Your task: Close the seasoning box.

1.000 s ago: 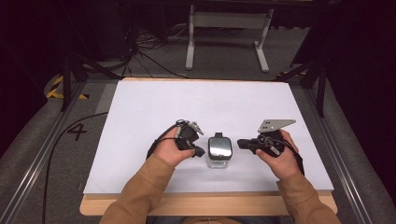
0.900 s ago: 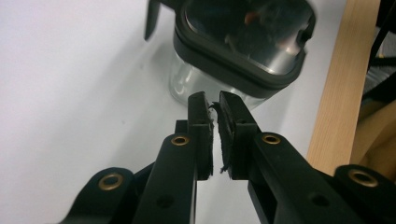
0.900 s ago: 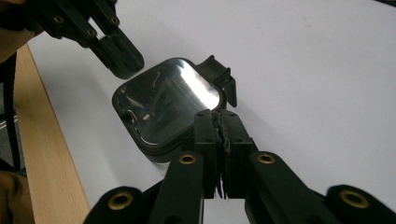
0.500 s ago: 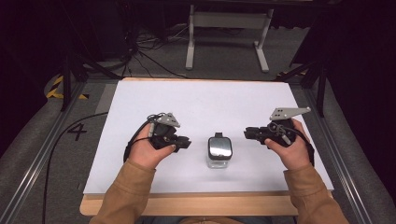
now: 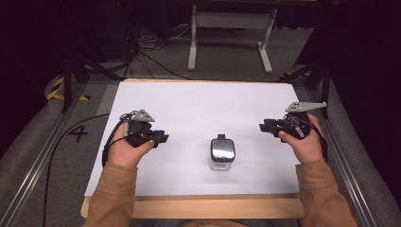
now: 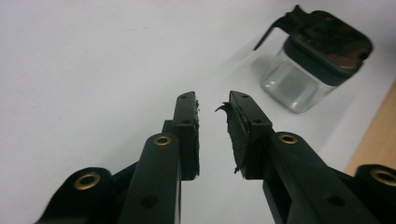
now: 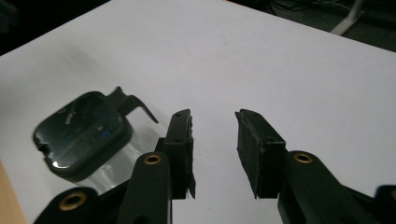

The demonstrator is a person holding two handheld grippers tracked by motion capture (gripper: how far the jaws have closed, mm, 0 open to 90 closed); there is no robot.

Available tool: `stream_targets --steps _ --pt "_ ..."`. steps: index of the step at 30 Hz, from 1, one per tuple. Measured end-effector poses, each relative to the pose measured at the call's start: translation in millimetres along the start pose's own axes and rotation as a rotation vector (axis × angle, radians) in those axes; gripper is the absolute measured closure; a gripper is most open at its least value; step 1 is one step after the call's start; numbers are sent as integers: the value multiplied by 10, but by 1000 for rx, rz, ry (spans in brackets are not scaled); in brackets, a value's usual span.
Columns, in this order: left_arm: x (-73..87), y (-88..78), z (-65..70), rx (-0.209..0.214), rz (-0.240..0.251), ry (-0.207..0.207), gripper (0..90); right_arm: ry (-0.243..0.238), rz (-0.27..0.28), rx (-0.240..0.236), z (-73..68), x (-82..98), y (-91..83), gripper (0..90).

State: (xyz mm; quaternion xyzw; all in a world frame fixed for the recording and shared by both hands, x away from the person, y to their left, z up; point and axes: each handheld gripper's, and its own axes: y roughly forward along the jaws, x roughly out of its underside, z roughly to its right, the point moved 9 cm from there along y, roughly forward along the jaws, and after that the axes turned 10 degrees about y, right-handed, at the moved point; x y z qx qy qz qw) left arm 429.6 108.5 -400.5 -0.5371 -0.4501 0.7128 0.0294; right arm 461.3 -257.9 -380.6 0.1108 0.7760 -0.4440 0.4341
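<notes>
A small clear glass jar (image 5: 222,153) with a dark square lid stands upright near the front middle of the white table top (image 5: 203,109). The jar (image 6: 314,60) appears at the upper right of the left gripper view, and the same jar (image 7: 86,137) lies at the left of the right gripper view. My left gripper (image 5: 163,138) hovers well to the jar's left, jaws slightly apart with nothing between them. Over on the jar's right, my right gripper (image 5: 263,126) is open and holds nothing. Both grippers point inward toward the jar.
The table's wooden front edge (image 5: 198,208) runs below the white sheet. A white metal stand (image 5: 227,28) and cables sit on the floor behind the table. Metal rails (image 5: 42,161) flank both sides.
Both grippers have drawn away from the jar, the left one moving left and the right one moving right. The jar stays upright where it was.
</notes>
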Motion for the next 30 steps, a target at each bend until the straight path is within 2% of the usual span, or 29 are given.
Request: stream_targets --steps 3,6,7,9,11,14,17,19,22,26,27,30 --pt "36 46 -94 -15 3 -14 693 23 -3 29 147 42 17 597" --pt "98 118 -196 -34 -8 -28 677 44 -28 57 318 126 47 591" --pt "98 118 -196 -34 -8 -28 666 44 -28 57 318 126 47 591" --pt "148 175 -283 -51 -5 -56 644 71 -39 74 438 190 60 586" --pt "200 215 -357 -60 -20 -65 642 88 -50 89 527 241 70 571" --pt "244 289 -432 -51 -7 -79 617 88 -69 126 658 322 92 536" --pt "282 357 -487 -53 -2 -103 575 88 -117 143 778 449 152 504" --pt "325 399 -523 -64 -20 -104 544 102 -141 157 849 527 180 502" --pt "396 446 -571 -72 -48 -122 523 127 -170 175 936 614 204 490" --pt "494 497 -549 -27 -104 -147 466 159 -245 181 988 744 234 476" --pt "506 503 -549 -30 -114 -146 454 158 -261 184 990 769 244 476" --pt "492 519 -529 -26 -111 -147 417 149 -256 178 959 756 267 467"
